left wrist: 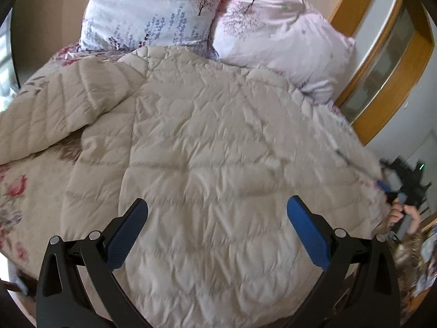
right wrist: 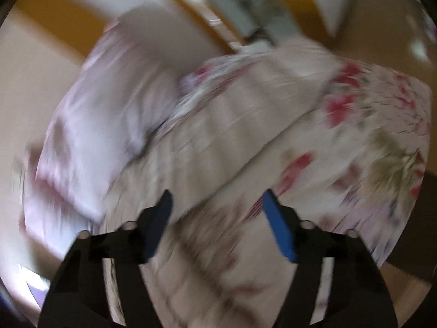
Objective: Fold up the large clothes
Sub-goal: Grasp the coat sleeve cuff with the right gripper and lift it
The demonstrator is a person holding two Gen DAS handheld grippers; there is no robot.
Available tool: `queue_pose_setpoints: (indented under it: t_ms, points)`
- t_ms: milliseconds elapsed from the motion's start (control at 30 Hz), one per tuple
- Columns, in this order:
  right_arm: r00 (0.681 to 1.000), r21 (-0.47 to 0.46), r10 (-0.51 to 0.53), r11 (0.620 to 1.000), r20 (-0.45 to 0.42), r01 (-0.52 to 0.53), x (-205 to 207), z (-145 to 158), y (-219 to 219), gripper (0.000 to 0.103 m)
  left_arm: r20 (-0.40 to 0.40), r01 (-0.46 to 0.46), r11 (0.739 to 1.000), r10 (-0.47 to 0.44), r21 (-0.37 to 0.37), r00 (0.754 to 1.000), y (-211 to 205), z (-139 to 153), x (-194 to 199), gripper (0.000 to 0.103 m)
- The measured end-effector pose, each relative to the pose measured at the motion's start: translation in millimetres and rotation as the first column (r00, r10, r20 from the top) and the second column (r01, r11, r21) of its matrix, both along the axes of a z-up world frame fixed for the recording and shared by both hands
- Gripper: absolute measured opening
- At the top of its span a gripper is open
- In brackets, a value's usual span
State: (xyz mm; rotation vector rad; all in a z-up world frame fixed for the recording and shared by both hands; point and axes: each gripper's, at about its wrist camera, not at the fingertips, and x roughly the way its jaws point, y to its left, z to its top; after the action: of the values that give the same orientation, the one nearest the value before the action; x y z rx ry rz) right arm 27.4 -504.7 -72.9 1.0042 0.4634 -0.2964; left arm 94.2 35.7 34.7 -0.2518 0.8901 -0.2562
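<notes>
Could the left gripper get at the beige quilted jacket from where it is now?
Probably yes. The left gripper is open with nothing between its fingers, and the beige quilted jacket lies spread on the bed directly below and ahead of it. Nothing covers the jacket's near part.

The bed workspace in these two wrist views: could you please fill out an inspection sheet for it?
Surface: bed with a floral red-and-green patterned cover, mostly covered.
Job's things: large beige quilted padded jacket spread flat, one sleeve lying out to the left.
Clutter: two pale floral satin pillows at the head of the bed.
Grippers: left gripper open above the jacket, holding nothing; right gripper open, nothing between its blue pads, view blurred.
Cables: nothing seen.
Surroundings: orange wooden door frame with glass panels beside the bed; beige wall behind the pillows.
</notes>
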Motion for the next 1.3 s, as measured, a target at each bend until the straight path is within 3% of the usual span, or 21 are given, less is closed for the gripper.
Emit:
queue_pose_setpoints:
  t_ms: [133, 300, 400, 500, 667, 800, 900, 1033, 1133, 1200, 1300]
  points:
    - [0.994, 0.129, -0.097, 0.986, -0.041, 0.101, 13, -26, -59, 0.041, 0.013, -0.061, 0.998, 0.061, 0.021, 0.998, 5, 4, 23, 0.102]
    - [0.981, 0.204, -0.186, 0.960, -0.053, 0.193, 19, -47, -106, 0.034, 0.014, -0.095, 0.989, 0.094, 0.116, 0.996, 8, 4, 55, 0.102]
    - [0.972, 0.213, -0.226, 0.949, -0.060, 0.234, 21, -52, -125, 0.027, 0.043, -0.069, 0.986, 0.063, 0.151, 0.997, 6, 5, 69, 0.102]
    - [0.958, 0.184, -0.274, 0.941, -0.080, 0.284, 20, -52, -138, 0.023, 0.070, -0.044, 0.990, 0.034, 0.134, 0.997, 5, 4, 77, 0.102]
    - [0.948, 0.070, -0.290, 0.951, -0.134, 0.301, 35, -39, -143, 0.005, 0.071, -0.009, 0.997, 0.003, 0.074, 0.998, 4, -2, 90, 0.102]
    - [0.956, -0.114, -0.282, 0.956, -0.085, 0.271, 46, 0, -117, 0.004, 0.080, 0.024, 0.999, -0.028, 0.048, 0.996, 0, 0, 95, 0.102]
    - [0.983, -0.211, -0.185, 0.961, -0.005, 0.180, 58, 36, -78, 0.004, 0.106, 0.071, 0.997, -0.069, -0.017, 0.992, 0, 6, 98, 0.102]
    - [0.992, -0.329, 0.071, 0.944, 0.104, -0.033, 82, 85, 0, 0.004, 0.126, 0.090, 0.987, -0.073, -0.134, 0.989, 6, 16, 107, 0.102]
    - [0.945, -0.411, 0.300, 0.884, 0.132, -0.223, 105, 107, 76, 0.004, 0.095, 0.087, 0.960, -0.064, -0.267, 0.993, 14, 15, 117, 0.102]
    - [0.885, -0.442, 0.452, 0.820, 0.113, -0.362, 123, 109, 131, 0.004, 0.060, 0.071, 0.927, -0.053, -0.367, 0.997, 20, 11, 128, 0.102]
    - [0.784, -0.446, 0.619, 0.715, 0.045, -0.539, 152, 98, 201, 0.004, 0.022, 0.037, 0.893, -0.031, -0.448, 0.999, 23, 3, 140, 0.102]
